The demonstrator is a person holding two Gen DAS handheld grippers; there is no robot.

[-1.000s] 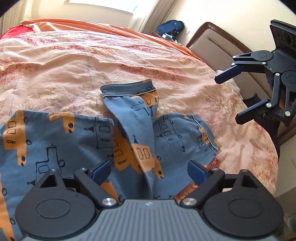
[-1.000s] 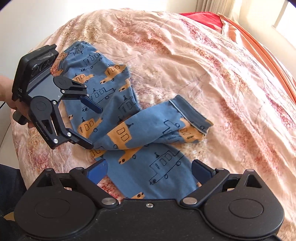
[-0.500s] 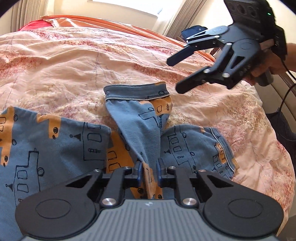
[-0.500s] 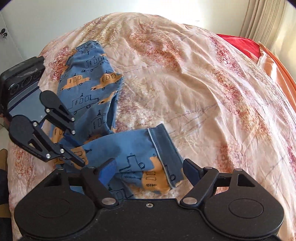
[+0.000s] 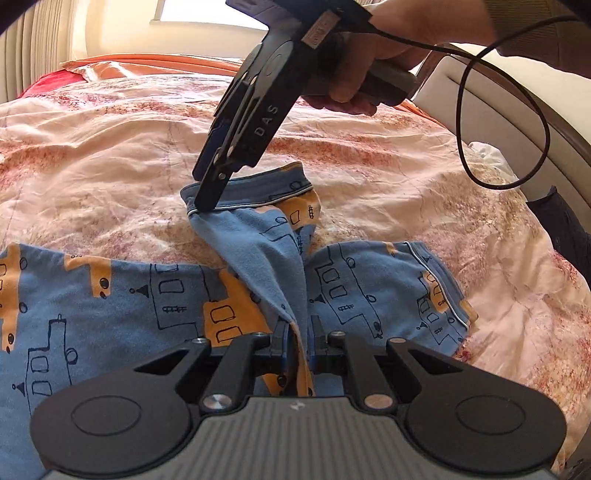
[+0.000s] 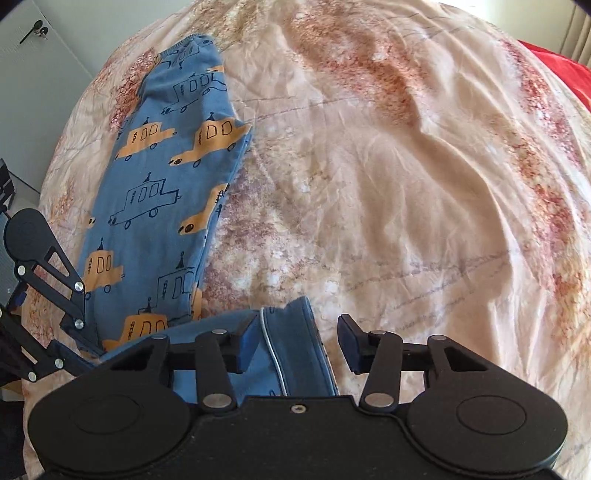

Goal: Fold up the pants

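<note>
With the left gripper (image 5: 297,341) clamped on a fold of the pants (image 5: 147,295) lying on the bed (image 6: 406,184), the right gripper (image 6: 295,345) was closing around the cuff (image 6: 291,343) and risked catching only its edge, letting it slip

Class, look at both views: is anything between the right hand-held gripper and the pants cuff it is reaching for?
Nothing visible. The right hand-held gripper is closing with the cuff already between its pads, only the bedspread beneath.

Your bed's peach floral quilt (image 5: 110,155) filling both frames, bright window (image 5: 199,13) top centre, padded headboard (image 5: 517,107) at right, pale cabinet door (image 6: 40,62) upper left.
</note>
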